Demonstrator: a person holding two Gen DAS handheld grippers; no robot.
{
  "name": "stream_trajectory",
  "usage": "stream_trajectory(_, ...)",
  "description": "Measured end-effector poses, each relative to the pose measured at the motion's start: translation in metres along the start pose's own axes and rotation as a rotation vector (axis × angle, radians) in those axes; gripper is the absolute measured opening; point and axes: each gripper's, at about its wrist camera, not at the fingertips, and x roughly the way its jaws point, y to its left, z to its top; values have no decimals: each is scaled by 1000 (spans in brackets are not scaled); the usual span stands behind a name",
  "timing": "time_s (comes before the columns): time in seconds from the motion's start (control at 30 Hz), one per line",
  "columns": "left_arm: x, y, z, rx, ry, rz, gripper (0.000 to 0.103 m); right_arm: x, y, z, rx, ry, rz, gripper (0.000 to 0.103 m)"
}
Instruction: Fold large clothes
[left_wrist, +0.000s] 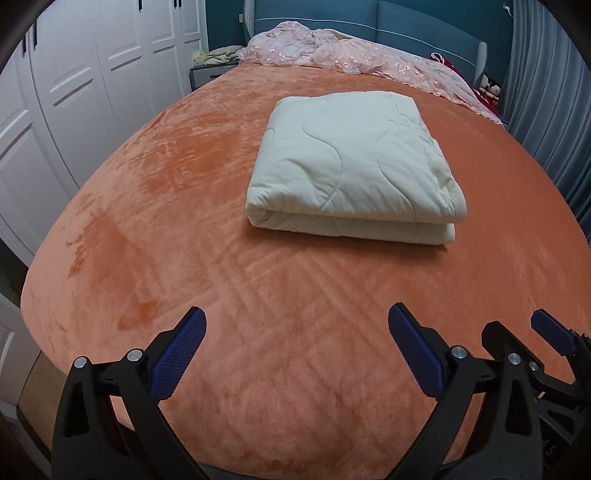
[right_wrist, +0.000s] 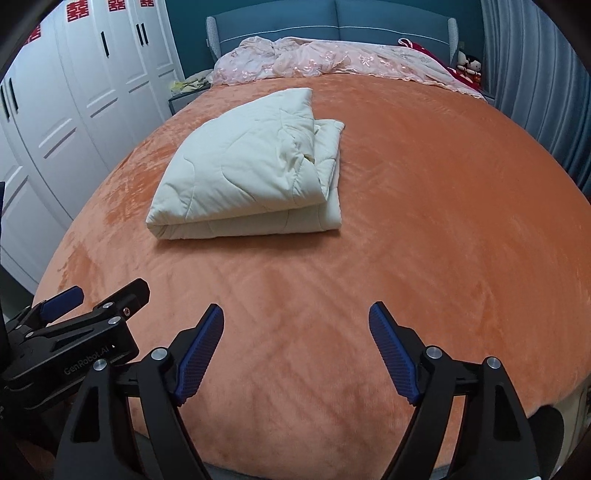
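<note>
Only the right wrist view shows the cream quilt's (right_wrist: 245, 171) loose right side, where layers bunch unevenly; the left wrist view shows its neat stacked front fold (left_wrist: 351, 221). It lies folded mid-bed on the orange blanket (left_wrist: 258, 314). Left tongs (left_wrist: 297, 345) and right tongs (right_wrist: 295, 343) both gape, empty, near the foot.

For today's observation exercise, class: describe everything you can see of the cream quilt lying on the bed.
The cream quilt is a padded, soft-looking cover stitched in wavy lines. It lies folded into a thick, roughly rectangular bundle, with stacked layers showing along its near edge. In the right wrist view the top layer sits askew, leaving a lower layer exposed on the right side. It rests flat on the orange plush bedspread, which is the only thing touching it; both grippers are apart from it.
</note>
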Motion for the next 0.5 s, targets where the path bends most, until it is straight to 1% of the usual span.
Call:
stream_trajectory(0.13, -6, -9, -17, 28, -10, 5, 97, -9, -10, -14, 30, -17, -10, 79)
stream_trajectory(0.3, -11, -12, -29, 17, -26, 12, 97, -12, -15, -24, 37, -17, -20, 80)
stream_trajectory(0.5, -10, -13, -42, 17, -21, 35, 96, -14, -13, -36, 29, -30, -28, 80)
